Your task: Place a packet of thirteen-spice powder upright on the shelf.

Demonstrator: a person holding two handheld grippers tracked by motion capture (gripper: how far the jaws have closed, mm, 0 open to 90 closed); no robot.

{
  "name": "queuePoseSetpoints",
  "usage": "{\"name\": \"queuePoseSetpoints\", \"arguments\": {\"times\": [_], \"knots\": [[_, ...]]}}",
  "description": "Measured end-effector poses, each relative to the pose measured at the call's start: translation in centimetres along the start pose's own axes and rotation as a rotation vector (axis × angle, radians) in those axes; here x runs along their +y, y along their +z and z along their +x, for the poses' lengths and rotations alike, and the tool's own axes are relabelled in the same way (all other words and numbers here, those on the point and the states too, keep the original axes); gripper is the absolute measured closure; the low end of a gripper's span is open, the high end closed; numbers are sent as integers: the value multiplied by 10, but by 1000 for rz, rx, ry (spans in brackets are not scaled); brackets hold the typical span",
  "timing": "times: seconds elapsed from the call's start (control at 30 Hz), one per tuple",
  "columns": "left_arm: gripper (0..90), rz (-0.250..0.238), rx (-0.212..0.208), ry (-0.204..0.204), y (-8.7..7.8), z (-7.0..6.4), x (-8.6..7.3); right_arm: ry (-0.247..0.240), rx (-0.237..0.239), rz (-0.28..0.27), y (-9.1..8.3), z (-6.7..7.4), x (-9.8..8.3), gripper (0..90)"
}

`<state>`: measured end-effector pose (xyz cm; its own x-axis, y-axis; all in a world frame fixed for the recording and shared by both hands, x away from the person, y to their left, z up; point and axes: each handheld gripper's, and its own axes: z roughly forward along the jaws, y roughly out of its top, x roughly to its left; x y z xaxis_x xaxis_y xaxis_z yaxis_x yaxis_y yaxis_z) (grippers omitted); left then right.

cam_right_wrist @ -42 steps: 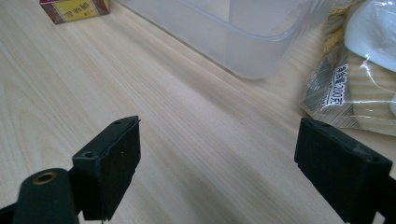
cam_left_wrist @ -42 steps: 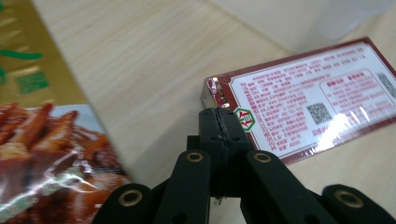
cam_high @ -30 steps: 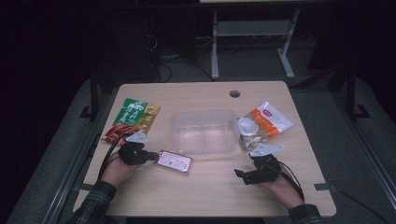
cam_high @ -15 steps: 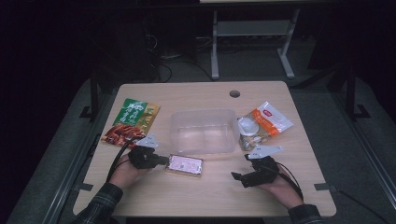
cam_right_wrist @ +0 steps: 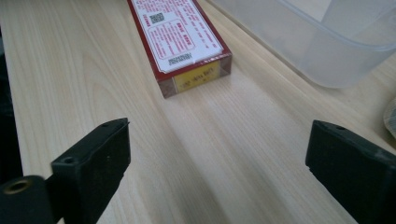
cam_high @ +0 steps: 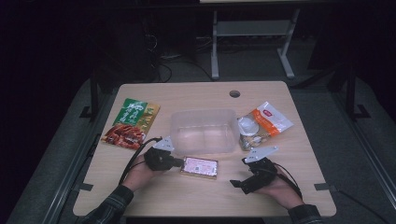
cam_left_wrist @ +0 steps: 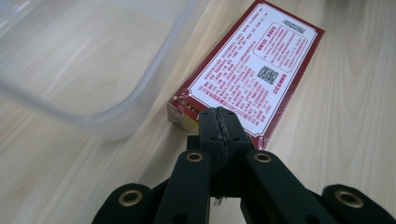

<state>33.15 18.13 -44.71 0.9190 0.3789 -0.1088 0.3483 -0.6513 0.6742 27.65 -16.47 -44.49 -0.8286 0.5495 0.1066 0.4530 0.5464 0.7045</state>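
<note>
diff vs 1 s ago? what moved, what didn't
The left gripper, jaws closed against the near end of the red box, has pushed it rightward across the table, along the near wall of the clear container. Nothing was picked up or let go. The right gripper stayed open in its place; the green packet and the white-orange bag did not move.
</note>
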Motion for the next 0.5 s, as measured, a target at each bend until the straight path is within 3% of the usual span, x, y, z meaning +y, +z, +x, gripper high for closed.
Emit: {"name": "queuePoseSetpoints", "arguments": {"times": [0.17,0.3,0.5], "knots": [[882,4,-5,12,4,-4,4,-50,2,13,2,2,6,90],[767,29,-17,-12,-4,-4,-4,-107,50,14,6,6,16,140],[601,0,-7,-57,-16,-9,-15,-194,81,31,21,-1,30,146]]}}
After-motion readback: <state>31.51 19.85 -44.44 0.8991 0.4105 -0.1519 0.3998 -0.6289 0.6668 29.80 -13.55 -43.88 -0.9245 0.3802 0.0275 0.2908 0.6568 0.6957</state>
